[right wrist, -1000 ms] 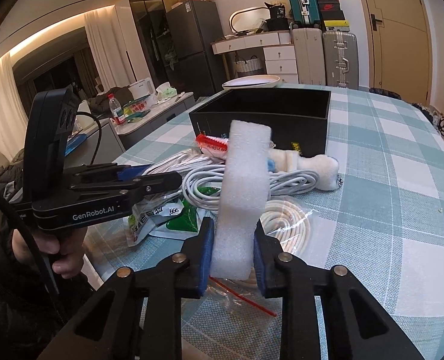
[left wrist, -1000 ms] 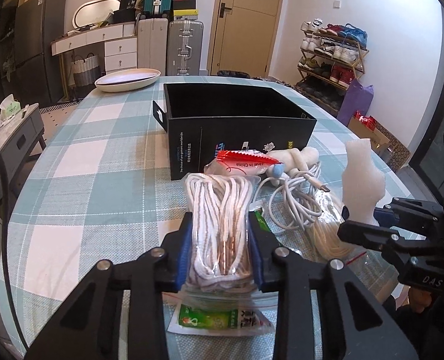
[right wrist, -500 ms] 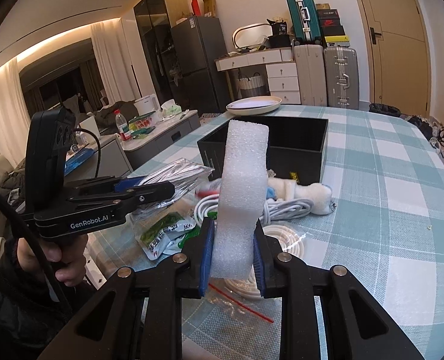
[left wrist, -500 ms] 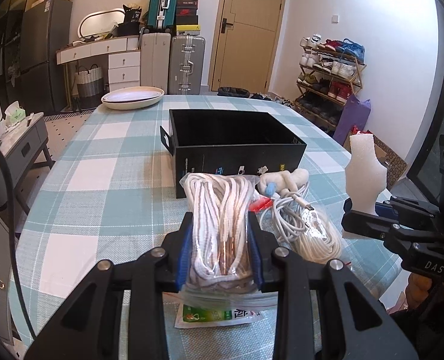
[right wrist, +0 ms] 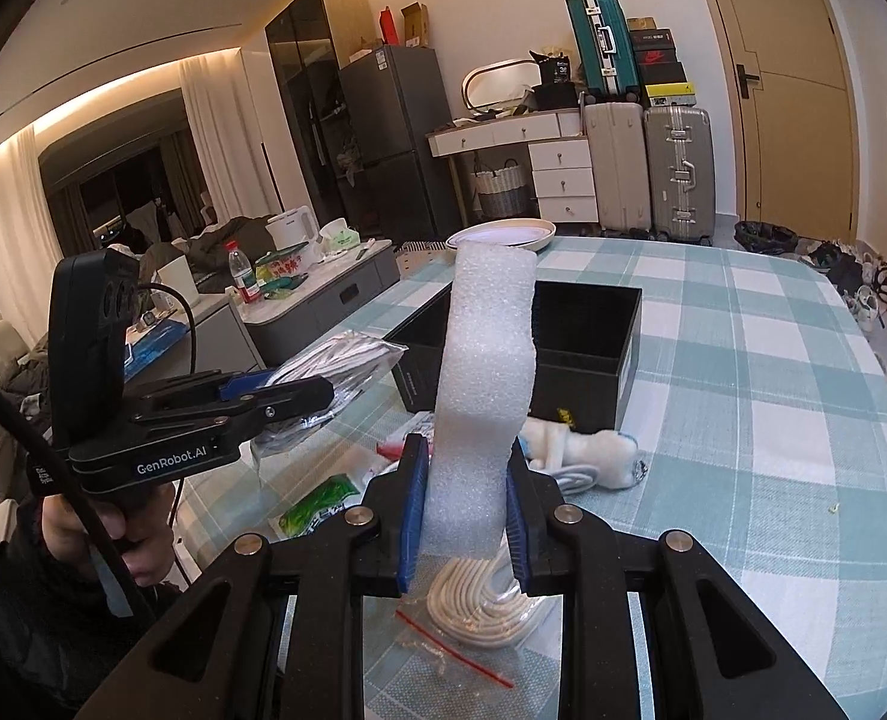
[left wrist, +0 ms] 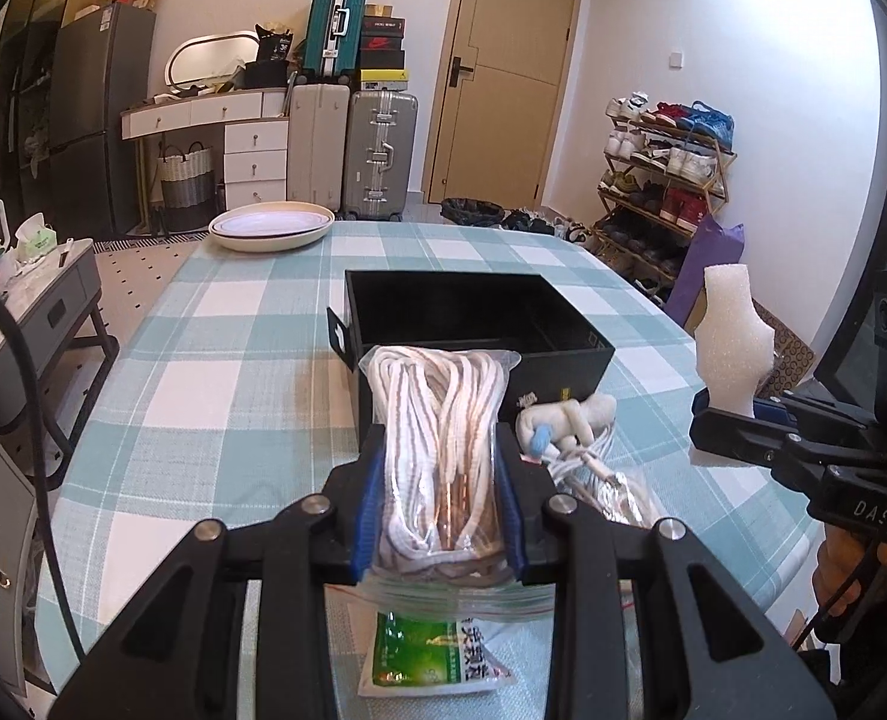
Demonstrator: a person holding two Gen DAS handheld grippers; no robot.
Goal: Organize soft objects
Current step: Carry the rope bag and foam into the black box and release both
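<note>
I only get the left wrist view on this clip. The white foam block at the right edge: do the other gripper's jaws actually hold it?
Observer: Yes. In the right wrist view the right gripper has both jaws pressed against the lower part of the white foam block, which stands upright between them.
Operator: And who carries my camera's gripper?
Observer: A bare hand wraps the handle under the left gripper, which holds the clear bag of white rope above the checked tablecloth.
</note>
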